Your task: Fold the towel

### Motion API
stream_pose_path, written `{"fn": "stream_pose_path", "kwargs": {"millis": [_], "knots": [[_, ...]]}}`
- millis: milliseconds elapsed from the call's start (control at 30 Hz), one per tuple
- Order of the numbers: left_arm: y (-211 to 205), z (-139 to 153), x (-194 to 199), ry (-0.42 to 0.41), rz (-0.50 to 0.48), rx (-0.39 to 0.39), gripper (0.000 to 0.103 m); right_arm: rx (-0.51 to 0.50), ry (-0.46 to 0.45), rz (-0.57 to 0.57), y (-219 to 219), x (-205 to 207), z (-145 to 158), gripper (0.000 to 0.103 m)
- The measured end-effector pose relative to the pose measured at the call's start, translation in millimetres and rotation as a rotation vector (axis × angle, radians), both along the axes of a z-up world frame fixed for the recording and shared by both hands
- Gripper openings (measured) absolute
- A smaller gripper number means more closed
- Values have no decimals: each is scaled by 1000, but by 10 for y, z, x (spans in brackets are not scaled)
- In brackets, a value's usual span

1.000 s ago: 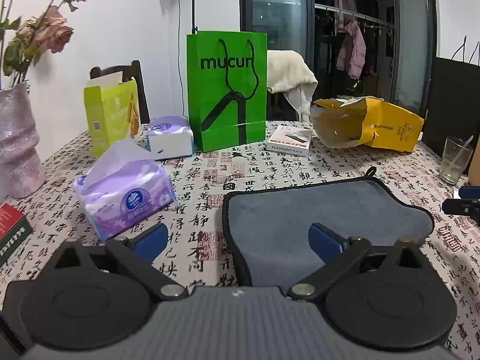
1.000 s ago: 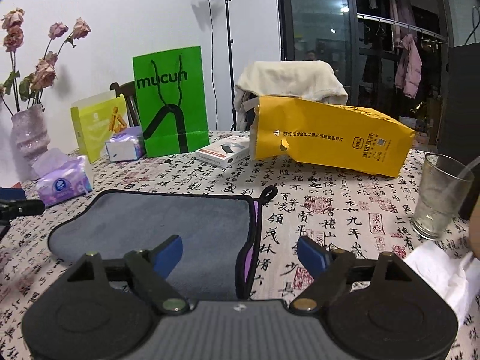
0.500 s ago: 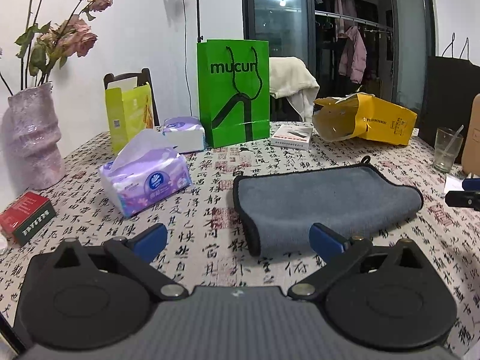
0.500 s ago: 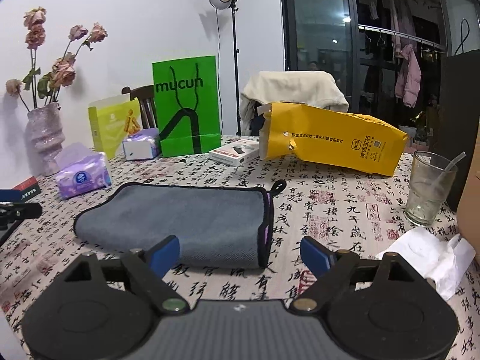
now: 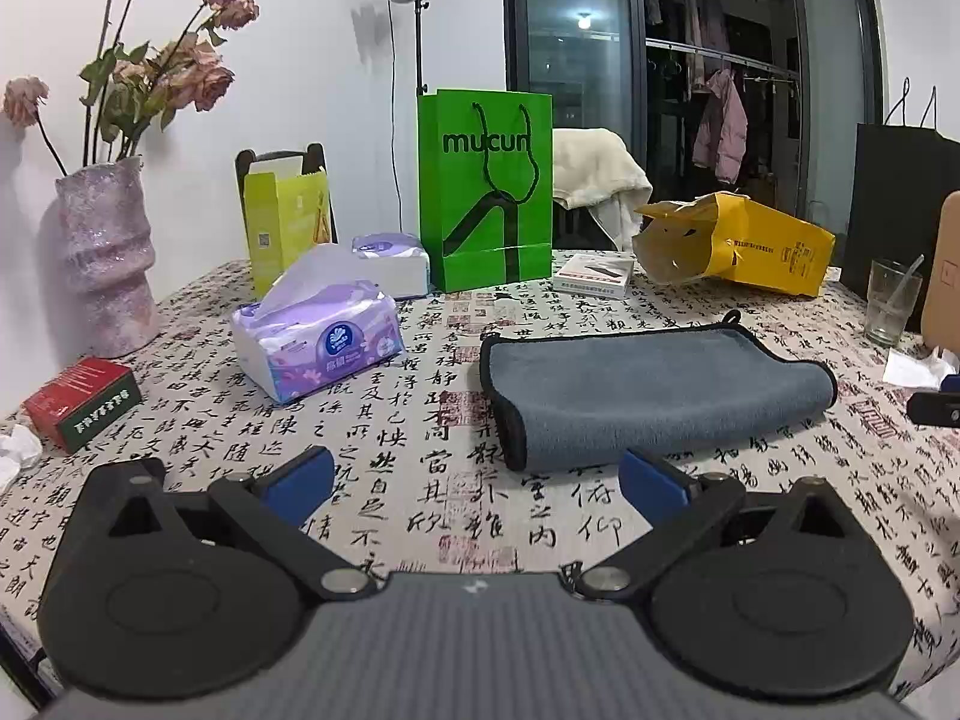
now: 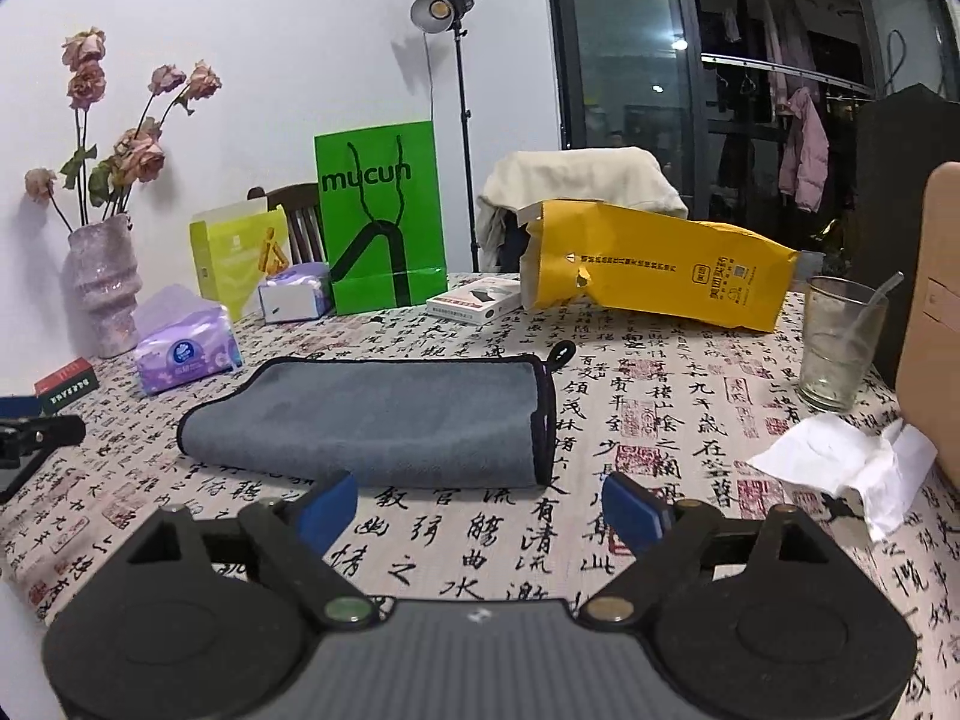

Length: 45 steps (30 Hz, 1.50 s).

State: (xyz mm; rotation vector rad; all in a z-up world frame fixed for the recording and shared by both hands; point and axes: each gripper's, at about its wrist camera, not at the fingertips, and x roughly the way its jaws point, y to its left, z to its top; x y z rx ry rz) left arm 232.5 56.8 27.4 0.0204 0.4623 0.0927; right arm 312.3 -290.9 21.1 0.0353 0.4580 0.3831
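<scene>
A grey towel with black edging lies folded flat on the patterned tablecloth; it also shows in the right wrist view. Its hanging loop sticks out at the far corner. My left gripper is open and empty, a short way in front of the towel's left end. My right gripper is open and empty, in front of the towel's right end. Neither touches the towel. Each gripper's tip shows at the edge of the other's view.
A tissue pack, red box and vase stand on the left. A green bag, white box and yellow bag stand behind. A glass and crumpled tissue are on the right.
Both grippers have pulled back from the towel toward the table's near edge. The towel stays folded and has not moved.
</scene>
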Motion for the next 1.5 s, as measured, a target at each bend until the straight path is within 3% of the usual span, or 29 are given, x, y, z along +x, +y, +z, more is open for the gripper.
{"fn": "stream_pose_path", "kwargs": {"millis": [400,767,1500], "knots": [[-125,-84,-424,-69,-5,56,103,-27,-22,-26,96,-462,-103,90],[-95,-157,-748,-65,6,18,103,-44,-61,-45,232,-954,-155,91],[-261,-151,-1607,-140,-14,52,103,-18,-126,-84,294,-1880,-167,92]]}}
